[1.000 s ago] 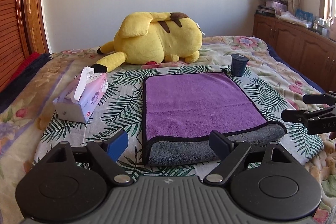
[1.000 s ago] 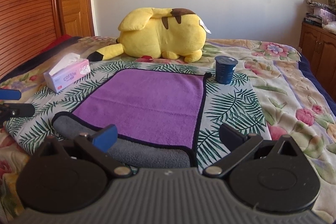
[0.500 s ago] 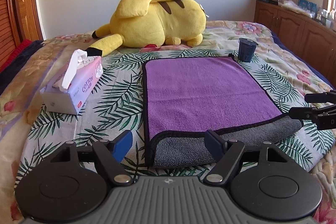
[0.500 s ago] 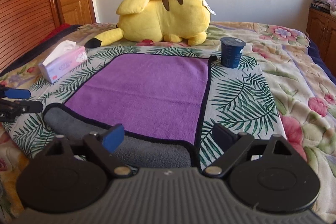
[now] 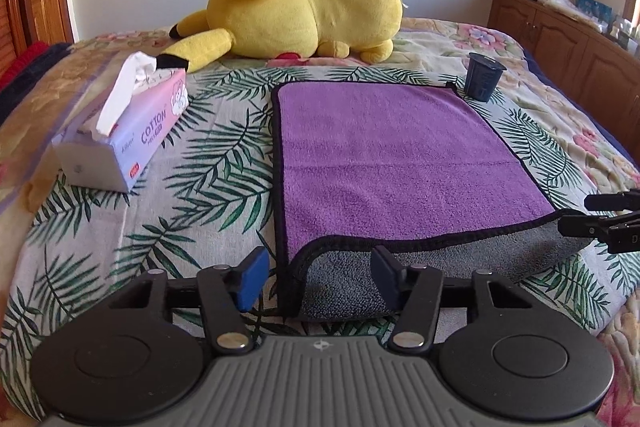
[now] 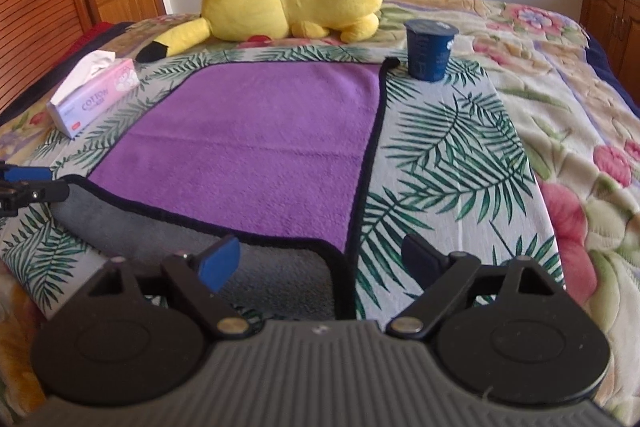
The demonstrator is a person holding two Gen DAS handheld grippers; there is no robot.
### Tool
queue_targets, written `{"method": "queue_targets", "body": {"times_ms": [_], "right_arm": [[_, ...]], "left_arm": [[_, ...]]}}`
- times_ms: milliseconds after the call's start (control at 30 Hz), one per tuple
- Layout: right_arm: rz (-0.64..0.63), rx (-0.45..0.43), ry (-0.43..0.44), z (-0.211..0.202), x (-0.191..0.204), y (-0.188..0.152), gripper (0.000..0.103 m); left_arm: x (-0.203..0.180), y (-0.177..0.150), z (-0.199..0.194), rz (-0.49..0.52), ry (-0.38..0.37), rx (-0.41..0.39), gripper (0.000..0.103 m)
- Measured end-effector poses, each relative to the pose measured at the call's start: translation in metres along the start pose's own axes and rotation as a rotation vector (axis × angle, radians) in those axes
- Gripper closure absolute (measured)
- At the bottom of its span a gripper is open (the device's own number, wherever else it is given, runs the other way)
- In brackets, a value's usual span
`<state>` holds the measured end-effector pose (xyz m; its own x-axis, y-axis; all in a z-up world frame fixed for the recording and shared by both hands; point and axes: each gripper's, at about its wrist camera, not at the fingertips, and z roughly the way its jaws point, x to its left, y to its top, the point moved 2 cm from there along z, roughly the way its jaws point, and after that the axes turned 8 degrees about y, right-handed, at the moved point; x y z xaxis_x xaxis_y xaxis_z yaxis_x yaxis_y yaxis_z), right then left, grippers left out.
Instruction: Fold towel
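Observation:
A purple towel (image 5: 392,155) with a black hem lies flat on the bed; its near edge is turned over, showing the grey underside (image 5: 440,263). It also shows in the right wrist view (image 6: 256,147). My left gripper (image 5: 320,279) is open, its fingers straddling the towel's near left corner. My right gripper (image 6: 320,259) is open, straddling the near right corner. Each gripper shows at the edge of the other's view, the right one (image 5: 600,219) by the towel's right end, the left one (image 6: 28,187) by its left end.
A yellow plush toy (image 5: 304,11) lies beyond the towel. A tissue box (image 5: 124,131) stands left of it. A dark blue cup (image 5: 484,77) stands at the towel's far right corner. Wooden cabinets (image 5: 560,39) line the right wall. The bedspread (image 5: 192,187) is patterned with leaves.
Both grippers have moved forward and down towards the towel's near corners. The towel fills more of both views. Both stay open.

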<state>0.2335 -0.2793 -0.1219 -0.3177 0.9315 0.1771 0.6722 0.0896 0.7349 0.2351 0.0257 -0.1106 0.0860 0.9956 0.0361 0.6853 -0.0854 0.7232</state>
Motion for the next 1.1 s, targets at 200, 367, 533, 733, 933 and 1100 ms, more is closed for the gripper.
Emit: {"method": "queue_targets", "body": {"times_ms": [200,367,533,733,933,1100], "right_arm": [[0.037,0.021,0.014,0.002,-0.007,-0.001,0.015],[0.058,0.052,0.035,0.006,-0.009,-0.004,0.015],[0.082,0.070,0.056,0.007,-0.011,-0.006,0.018],[0.080,0.074,0.081,0.008,-0.009,-0.006,0.026],[0.080,0.074,0.107,0.007,-0.007,-0.004,0.039],[0.071,0.069,0.113,0.006,-0.005,-0.003,0.048]], "left_arm": [[-0.001,-0.003,0.001,-0.009,-0.023,0.017,0.073],[-0.004,-0.006,0.001,-0.003,-0.035,0.021,0.073],[-0.005,-0.008,0.001,0.009,-0.029,0.020,0.084],[-0.003,-0.009,0.001,0.003,-0.024,0.015,0.089],[-0.004,-0.010,0.000,0.008,-0.026,0.010,0.094],[-0.006,-0.011,0.001,0.015,-0.022,0.010,0.094]]}}
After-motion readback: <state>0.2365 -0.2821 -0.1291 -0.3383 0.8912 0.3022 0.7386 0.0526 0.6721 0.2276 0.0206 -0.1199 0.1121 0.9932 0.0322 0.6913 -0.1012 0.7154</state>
